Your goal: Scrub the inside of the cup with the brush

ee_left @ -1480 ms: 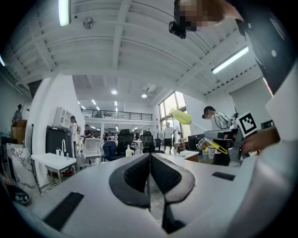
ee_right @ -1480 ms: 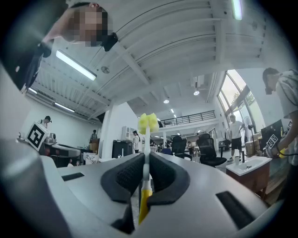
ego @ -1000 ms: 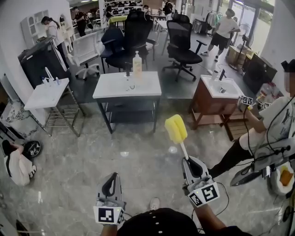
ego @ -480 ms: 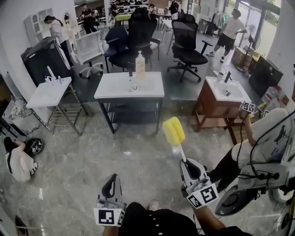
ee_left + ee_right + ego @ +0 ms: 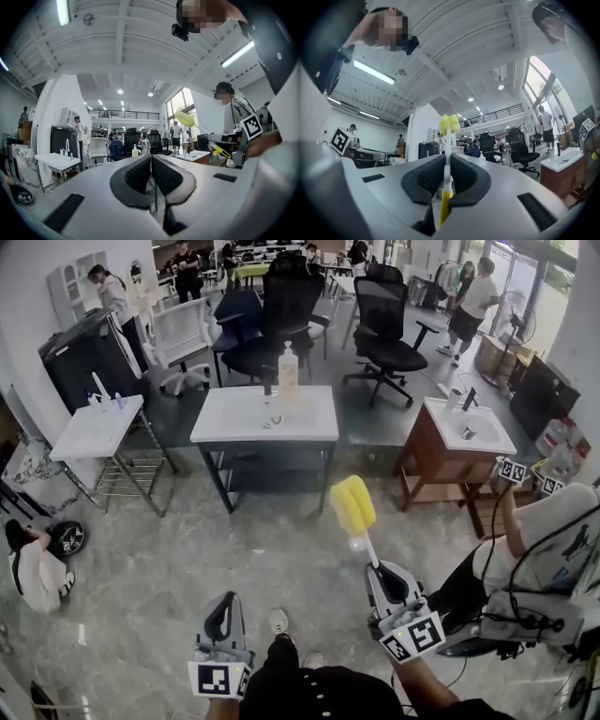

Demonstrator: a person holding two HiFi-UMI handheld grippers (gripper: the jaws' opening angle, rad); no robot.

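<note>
One brush (image 5: pixel 353 505) is gripped by its handle in the right gripper (image 5: pixel 378 568), with the sponge head forward. The left gripper (image 5: pixel 227 598) is closed on nothing. One table (image 5: pixel 234 423) bearing one bottle (image 5: pixel 288 368) is seen well ahead.

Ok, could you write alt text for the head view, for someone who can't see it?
The right gripper clamps a white-handled brush with a yellow sponge head. The left gripper is shut and empty, over a grey marble floor.

Grey shells on left gripper (image 5: pixel 225 604) and right gripper (image 5: pixel 382 570), black ribbed pads (image 5: pixel 136 176) (black-white marker cube (image 5: pixel 218 678) each). Wearer: dark clothes (image 5: pixel 309 692), white shoe (image 5: pixel 278 621).
</note>
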